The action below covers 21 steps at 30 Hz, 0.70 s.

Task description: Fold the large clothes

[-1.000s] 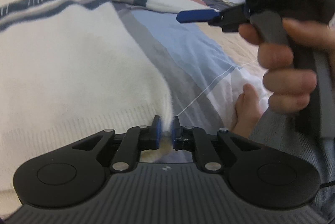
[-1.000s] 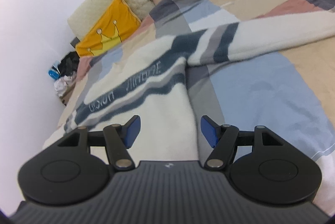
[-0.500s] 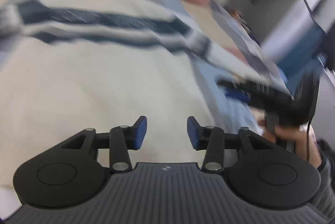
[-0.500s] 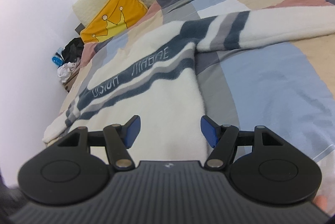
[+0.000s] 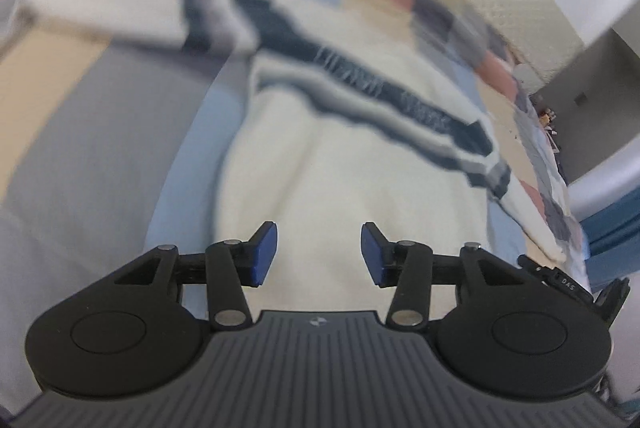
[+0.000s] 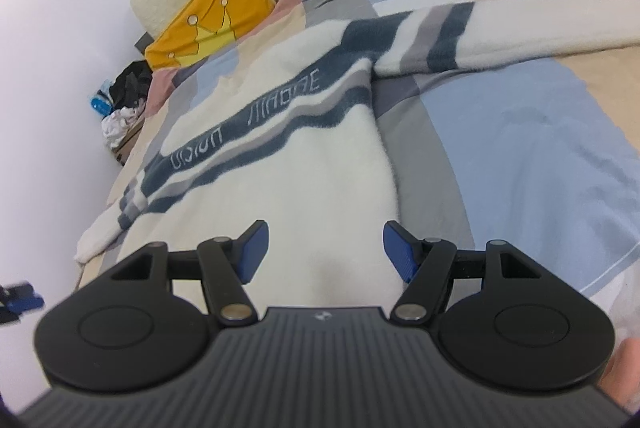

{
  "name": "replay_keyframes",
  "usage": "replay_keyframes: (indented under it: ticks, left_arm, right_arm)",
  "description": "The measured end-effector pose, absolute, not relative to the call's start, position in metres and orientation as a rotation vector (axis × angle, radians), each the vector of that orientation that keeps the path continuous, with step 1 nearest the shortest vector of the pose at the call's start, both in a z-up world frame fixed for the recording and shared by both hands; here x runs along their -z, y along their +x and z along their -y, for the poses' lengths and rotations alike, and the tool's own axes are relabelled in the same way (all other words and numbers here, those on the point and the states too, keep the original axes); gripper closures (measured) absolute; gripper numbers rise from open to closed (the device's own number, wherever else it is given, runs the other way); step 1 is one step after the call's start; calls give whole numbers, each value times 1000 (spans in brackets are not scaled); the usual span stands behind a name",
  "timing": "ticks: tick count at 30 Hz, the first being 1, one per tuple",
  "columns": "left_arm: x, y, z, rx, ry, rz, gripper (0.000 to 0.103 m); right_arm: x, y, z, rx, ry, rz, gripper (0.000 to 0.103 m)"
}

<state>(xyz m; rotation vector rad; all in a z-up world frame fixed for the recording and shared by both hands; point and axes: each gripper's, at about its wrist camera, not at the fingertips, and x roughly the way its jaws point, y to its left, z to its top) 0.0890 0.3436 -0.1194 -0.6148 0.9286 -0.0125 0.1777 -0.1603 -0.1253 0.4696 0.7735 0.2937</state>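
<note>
Sweater: a cream sweater (image 6: 304, 188) with navy chest stripes lies flat on the patchwork bed (image 6: 540, 148), one sleeve (image 6: 520, 24) stretched toward 2 o'clock.
Fingers: left gripper (image 5: 318, 254) opening, empty; right gripper (image 6: 324, 252) released, empty.
Advice: pinch the sleeve cuff and fold inward.

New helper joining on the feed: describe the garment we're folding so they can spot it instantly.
Find the bed with the patchwork quilt and the yellow crown pillow at its head. Spread flat on the quilt, just ahead of both grippers, lies a cream sweater. Unlike the quilt's blocks, it is fluffy, with navy and grey bands across chest and sleeves and pale lettering on the widest band.
</note>
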Motion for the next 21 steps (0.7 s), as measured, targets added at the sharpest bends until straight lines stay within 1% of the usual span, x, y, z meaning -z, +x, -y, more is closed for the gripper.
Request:
replay_keyframes:
  ticks: [6,10,17,18,19,20,21]
  left_arm:
    - [190,94,-372,-8,-777,-1094,51]
    - [221,105,-369,-24,-785,-1174,51]
    - [254,123,-370,10,-830,-1298,52]
    - [255,127,-367,17,-816,-1305,55]
    - [255,129,-365,27,-791,-1314,62]
    - [254,130,-362,33,-762,-1319,67]
    - [253,131,-359,41,-730,-1320,76]
  right_arm:
    - [126,178,150,-279,445,-794,36]
    - [127,176,138,-334,423,-813,36]
    - [138,176,104,-401,347,-892,37]
    - [139,177,102,-395,338,-901,37]
    - [141,178,102,-392,336,-912,37]
    - [143,180,101,-390,336,-926,37]
    - [145,180,101,-388,335,-937,38]
